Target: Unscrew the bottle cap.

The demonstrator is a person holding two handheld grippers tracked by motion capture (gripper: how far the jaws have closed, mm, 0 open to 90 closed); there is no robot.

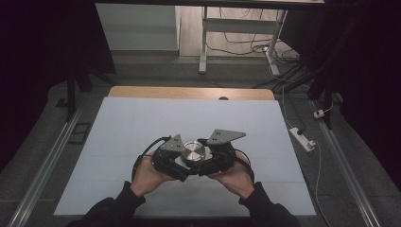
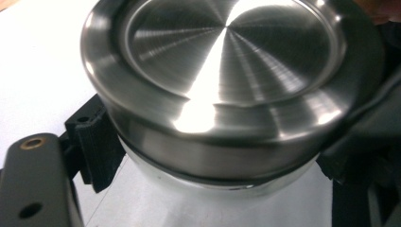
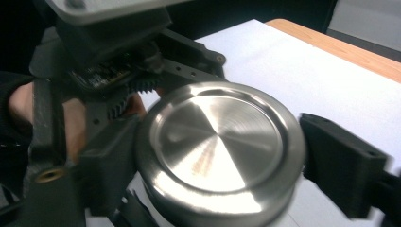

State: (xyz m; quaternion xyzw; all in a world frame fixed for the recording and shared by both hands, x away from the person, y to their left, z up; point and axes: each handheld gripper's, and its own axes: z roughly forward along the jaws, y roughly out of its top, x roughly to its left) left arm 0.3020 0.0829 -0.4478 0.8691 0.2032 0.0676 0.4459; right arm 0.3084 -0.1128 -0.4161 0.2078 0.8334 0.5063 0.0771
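We find the steel container (image 1: 193, 152) near the table's (image 1: 142, 123) front edge, between both grippers. We judge it rigid, fairly heavy and slippery; grip the side wall below the lid. The left gripper (image 1: 171, 158) clamps its body. The right gripper (image 1: 215, 156) spans the lid, one jaw apart. Both hands angle inward.
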